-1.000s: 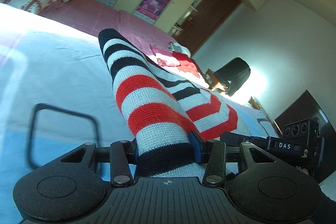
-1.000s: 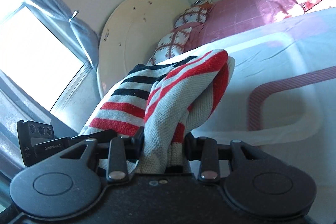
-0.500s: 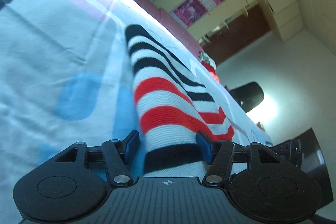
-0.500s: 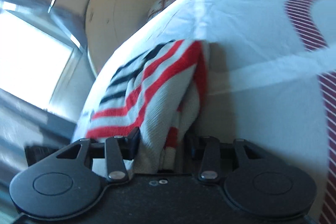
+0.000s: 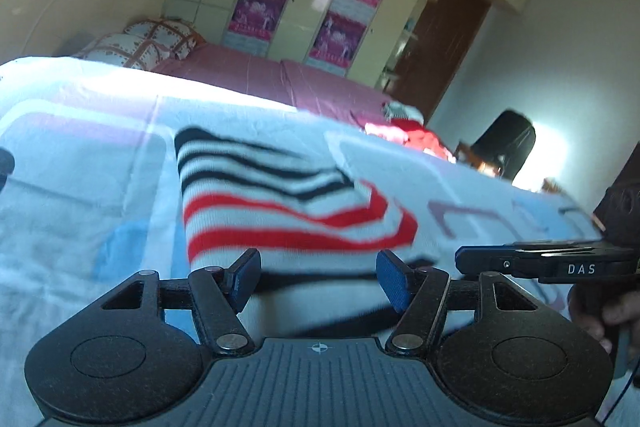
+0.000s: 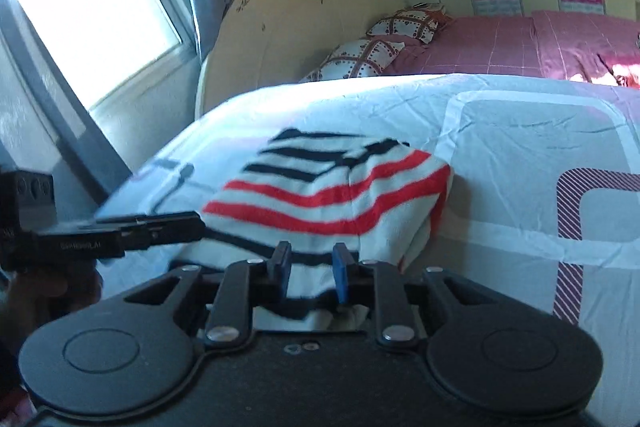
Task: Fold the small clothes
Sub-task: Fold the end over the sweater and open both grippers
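Note:
A knitted garment with red, black and white stripes point(image 5: 280, 203) lies folded flat on the light blue bed sheet point(image 5: 80, 187). My left gripper point(image 5: 319, 277) stands open at its near edge, its blue pads wide apart and clear of the cloth. In the right wrist view the same garment point(image 6: 332, 187) lies just ahead. My right gripper point(image 6: 311, 269) has its jaws closing to a narrow gap. The garment's near hem shows between them, flat and unbunched, and the pads do not visibly press it. Each gripper shows in the other view, at the garment's side edges point(image 5: 464, 255) point(image 6: 198, 223).
Two patterned pillows point(image 6: 372, 55) and a pink blanket point(image 6: 520, 43) lie at the bed's far end. A pile of red and white clothes point(image 5: 416, 135) sits beyond the garment. A dark chair point(image 5: 508, 143) stands past the bed. A hand point(image 5: 600, 311) holds the right gripper.
The garment hung bunched in both grippers; now it lies flat on the sheet. The left jaws have spread off the cloth and the right jaws have narrowed. Both grippers have drawn back.

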